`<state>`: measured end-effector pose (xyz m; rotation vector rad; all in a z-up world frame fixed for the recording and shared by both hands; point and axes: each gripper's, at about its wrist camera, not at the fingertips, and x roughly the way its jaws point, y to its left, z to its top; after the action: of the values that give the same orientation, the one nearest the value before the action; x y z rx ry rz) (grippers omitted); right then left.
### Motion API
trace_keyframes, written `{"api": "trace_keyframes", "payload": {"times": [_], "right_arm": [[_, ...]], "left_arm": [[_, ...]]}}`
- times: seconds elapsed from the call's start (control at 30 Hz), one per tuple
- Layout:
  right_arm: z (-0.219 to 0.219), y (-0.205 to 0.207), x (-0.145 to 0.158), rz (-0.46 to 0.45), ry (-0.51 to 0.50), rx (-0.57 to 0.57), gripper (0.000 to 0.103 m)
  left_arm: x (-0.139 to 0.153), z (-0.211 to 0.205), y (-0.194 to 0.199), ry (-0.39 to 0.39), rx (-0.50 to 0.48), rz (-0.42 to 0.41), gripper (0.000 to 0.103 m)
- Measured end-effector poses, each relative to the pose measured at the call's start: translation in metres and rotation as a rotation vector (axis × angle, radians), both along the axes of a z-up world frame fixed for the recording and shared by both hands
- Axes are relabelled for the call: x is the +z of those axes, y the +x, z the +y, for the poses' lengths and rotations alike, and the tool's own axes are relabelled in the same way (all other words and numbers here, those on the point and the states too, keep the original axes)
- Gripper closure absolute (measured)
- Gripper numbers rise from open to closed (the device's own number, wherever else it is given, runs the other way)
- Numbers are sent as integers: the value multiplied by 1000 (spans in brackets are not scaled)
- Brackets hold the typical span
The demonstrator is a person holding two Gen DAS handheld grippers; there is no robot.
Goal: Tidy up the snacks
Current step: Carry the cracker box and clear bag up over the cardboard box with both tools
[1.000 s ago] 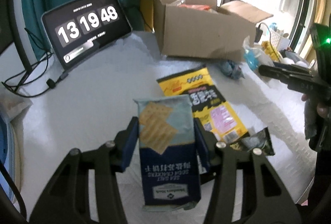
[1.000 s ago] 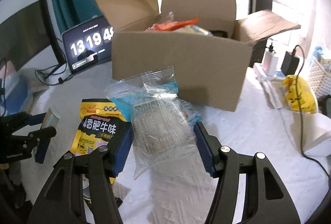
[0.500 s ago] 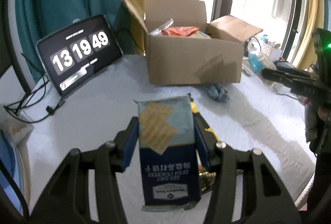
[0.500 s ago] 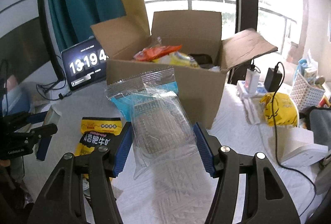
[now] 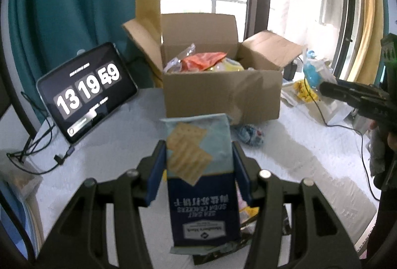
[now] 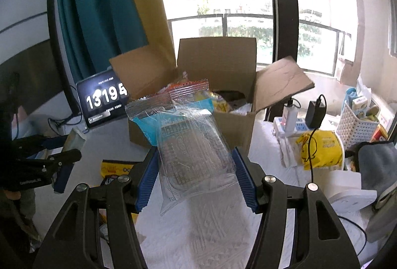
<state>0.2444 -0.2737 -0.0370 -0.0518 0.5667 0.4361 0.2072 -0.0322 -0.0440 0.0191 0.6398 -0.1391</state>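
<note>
Both grippers had risen toward the box (image 5: 220, 97), left jaws clamping the crackers (image 5: 201, 169), right jaws the clear pack (image 6: 196, 145); drop-off looked next.

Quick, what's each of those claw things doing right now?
Left gripper: closed on the soda cracker pack.
Right gripper: closed on the clear plastic snack packet.

Left hand-held gripper (image 5: 198, 164) and right hand-held gripper (image 6: 196, 177), both clamped, tilted downward
</note>
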Motion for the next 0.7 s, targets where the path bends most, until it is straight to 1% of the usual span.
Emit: {"api": "trace_keyframes", "payload": {"times": [0.33,0.7], "right_arm": [[-14,9,6,-19,32,11,40],[-35,23,10,-30,67,-1,40]], "left_arm": [[12,-20,20,23,-7,-16,50],[28,-47,47,49,-24,-45,50]]}}
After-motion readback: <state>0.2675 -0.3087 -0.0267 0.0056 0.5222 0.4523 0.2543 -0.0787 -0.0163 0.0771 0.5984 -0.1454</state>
